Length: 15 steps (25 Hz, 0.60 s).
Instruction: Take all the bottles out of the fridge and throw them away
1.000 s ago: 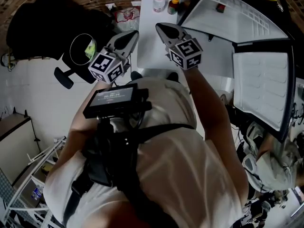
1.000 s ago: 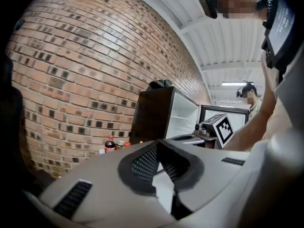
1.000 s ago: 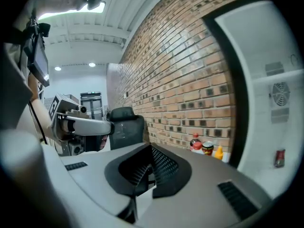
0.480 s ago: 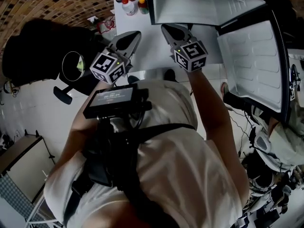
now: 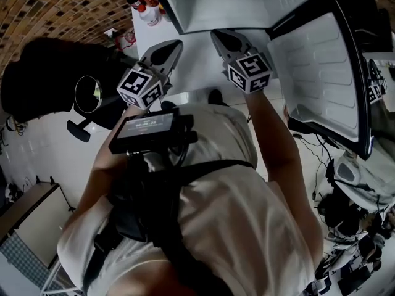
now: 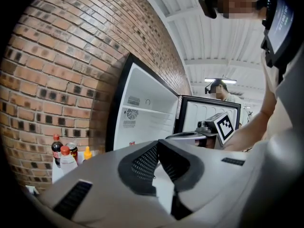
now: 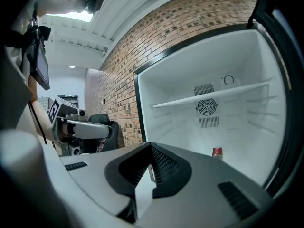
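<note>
L gripper (image 5: 175, 44) & R gripper (image 5: 216, 36) both sitting clenched, empty, facing open fridge (image 7: 180, 80). Risk: going in w/o opening jaws, nudging small red item (image 7: 217, 152) over.

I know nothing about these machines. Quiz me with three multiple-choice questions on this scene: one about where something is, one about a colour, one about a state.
1. Where do the bottles stand?
A) on a shelf inside
B) outside the fridge, by the brick wall
C) in a basket

2. What colour is the small thing low inside the fridge?
A) red
B) blue
C) green

3. How are the right gripper's jaws?
A) wide apart
B) closed on a bottle
C) closed with nothing between them

Answers:
1 B: they stand beside the open fridge, against the bricks.
2 A: it shows red against the white inside.
3 C: the jaws meet and hold nothing.
</note>
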Tool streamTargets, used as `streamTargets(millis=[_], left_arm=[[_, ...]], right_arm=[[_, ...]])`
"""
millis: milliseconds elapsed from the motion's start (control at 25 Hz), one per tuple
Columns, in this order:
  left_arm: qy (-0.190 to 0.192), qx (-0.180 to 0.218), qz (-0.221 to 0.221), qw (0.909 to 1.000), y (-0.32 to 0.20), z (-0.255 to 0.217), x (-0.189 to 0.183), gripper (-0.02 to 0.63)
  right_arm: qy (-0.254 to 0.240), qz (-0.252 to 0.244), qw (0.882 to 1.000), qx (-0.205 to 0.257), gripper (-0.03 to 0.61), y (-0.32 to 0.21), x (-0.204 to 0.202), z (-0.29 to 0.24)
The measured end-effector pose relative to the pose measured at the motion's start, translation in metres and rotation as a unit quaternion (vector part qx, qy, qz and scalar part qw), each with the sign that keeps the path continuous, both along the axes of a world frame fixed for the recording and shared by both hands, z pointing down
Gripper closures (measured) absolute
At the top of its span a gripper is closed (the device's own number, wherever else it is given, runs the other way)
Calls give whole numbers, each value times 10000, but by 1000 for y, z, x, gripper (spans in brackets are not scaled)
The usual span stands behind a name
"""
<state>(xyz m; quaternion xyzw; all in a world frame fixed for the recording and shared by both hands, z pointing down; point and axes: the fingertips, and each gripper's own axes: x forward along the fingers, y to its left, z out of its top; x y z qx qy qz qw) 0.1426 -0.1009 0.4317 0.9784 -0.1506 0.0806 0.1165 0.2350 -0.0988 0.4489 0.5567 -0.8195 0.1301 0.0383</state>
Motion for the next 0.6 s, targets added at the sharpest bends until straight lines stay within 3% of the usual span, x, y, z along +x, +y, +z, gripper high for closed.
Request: streamTargets(millis=[320, 600], left_arm=[[8, 77, 168, 9998, 9, -2, 37, 614], [5, 174, 226, 9996, 14, -7, 37, 614]], right_arm=[[-68, 49, 10000, -32, 578, 10, 25, 7], [-92, 27, 9999, 44, 578, 11, 19, 3]])
